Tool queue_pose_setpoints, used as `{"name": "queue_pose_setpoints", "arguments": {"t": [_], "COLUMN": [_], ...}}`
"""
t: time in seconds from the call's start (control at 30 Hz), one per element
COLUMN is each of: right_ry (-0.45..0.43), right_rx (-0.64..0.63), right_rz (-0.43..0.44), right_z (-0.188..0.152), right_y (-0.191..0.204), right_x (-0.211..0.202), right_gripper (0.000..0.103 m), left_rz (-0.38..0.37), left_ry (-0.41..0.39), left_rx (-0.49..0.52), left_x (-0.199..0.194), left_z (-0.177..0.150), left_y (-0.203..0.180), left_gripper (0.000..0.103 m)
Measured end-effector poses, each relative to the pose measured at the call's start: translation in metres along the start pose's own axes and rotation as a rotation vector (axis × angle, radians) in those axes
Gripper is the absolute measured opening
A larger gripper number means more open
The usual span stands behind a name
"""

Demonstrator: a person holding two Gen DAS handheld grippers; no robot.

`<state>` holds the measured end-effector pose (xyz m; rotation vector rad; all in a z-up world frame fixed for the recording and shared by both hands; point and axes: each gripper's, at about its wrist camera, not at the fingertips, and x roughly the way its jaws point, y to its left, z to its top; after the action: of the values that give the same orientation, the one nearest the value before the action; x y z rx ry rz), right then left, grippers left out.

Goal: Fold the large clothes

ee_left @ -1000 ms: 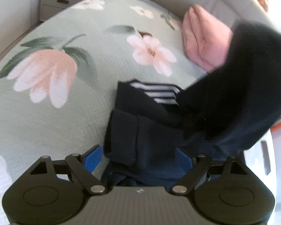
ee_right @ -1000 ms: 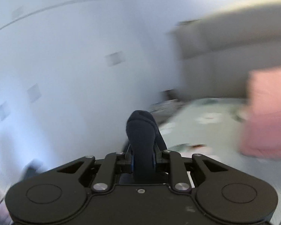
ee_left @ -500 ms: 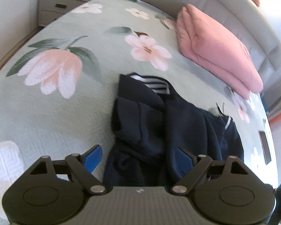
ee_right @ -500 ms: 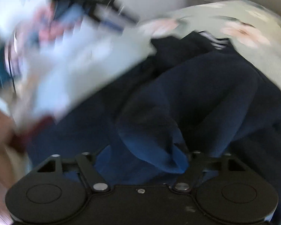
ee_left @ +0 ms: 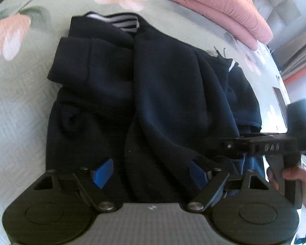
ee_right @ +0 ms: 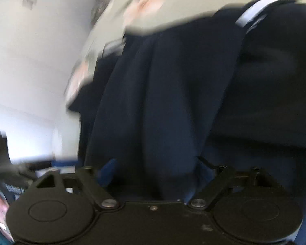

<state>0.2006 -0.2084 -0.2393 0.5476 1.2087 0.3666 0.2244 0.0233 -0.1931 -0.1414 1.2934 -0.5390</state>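
- A flowered bedspread [ee_left: 20, 106] fills the left-wrist frame; a pink quilt [ee_left: 220, 6] lies folded at upper right.
- The dark navy garment [ee_left: 153, 85] sprawls mid-frame, half folded, striped lining at its top edge.
- The left gripper [ee_left: 149, 173], jaws closing but not yet clamped, straddles a fold at bottom centre.
- The right gripper [ee_right: 153, 173], also closing unclamped, has cloth between its blue pads.
- Judged: mid-fold; next, both pinch the near hem and carry it over.
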Motion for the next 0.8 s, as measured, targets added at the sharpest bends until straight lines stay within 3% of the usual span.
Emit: {"name": "queue_pose_setpoints", "arguments": {"t": [0.03,0.07,0.13,0.2,0.27,0.33,0.4,0.47,0.53,0.57,0.6,0.67,0.8], "right_ry": [-0.042,-0.113,-0.227,-0.336,-0.351,-0.311,-0.216,-0.13,-0.159,-0.199,-0.235,-0.283,-0.304], "right_rx": [-0.041,-0.091,-0.145,-0.14,-0.139,-0.088,-0.007,0.072,0.129,0.155,0.163,0.121,0.054], "right_rz": [-0.01,-0.016,-0.043,-0.124,-0.221,-0.28,-0.36,-0.352,-0.305,-0.264,-0.21,-0.149,-0.21], "right_z": [-0.003,-0.006,-0.005,0.002,0.011,0.012,0.012,0.01,0.004,0.0,-0.006,-0.023,-0.058], "right_y": [0.009,0.022,0.035,0.039,0.038,0.027,0.009,-0.009,-0.017,-0.02,-0.021,-0.016,-0.011], "right_x": [-0.005,-0.015,-0.037,-0.064,-0.074,-0.068,-0.05,-0.039,-0.048,-0.06,-0.072,-0.095,-0.127], "right_gripper": [0.054,0.008,0.007,0.007,0.007,0.011,0.038,0.046,0.051,0.06,0.08,0.095,0.096], "left_rz": [0.007,0.015,0.032,0.058,0.087,0.107,0.108,0.108,0.112,0.114,0.114,0.103,0.143], "left_ry": [-0.014,-0.033,-0.082,-0.135,-0.176,-0.175,-0.147,-0.119,-0.099,-0.093,-0.09,-0.089,-0.045], "left_rx": [0.008,0.01,0.014,0.006,-0.015,-0.04,-0.065,-0.081,-0.095,-0.1,-0.104,-0.106,-0.124], "left_x": [-0.006,-0.014,-0.032,-0.05,-0.062,-0.066,-0.065,-0.063,-0.065,-0.066,-0.068,-0.07,-0.062], "left_z": [0.0,0.002,0.002,0.0,-0.005,-0.014,-0.024,-0.036,-0.049,-0.056,-0.063,-0.077,-0.101], "left_y": [0.0,0.001,0.003,0.007,0.013,0.02,0.029,0.036,0.044,0.047,0.051,0.057,0.068], "left_gripper": [0.083,0.083,0.084,0.087,0.089,0.089,0.089,0.089,0.089,0.089,0.089,0.089,0.089]}}
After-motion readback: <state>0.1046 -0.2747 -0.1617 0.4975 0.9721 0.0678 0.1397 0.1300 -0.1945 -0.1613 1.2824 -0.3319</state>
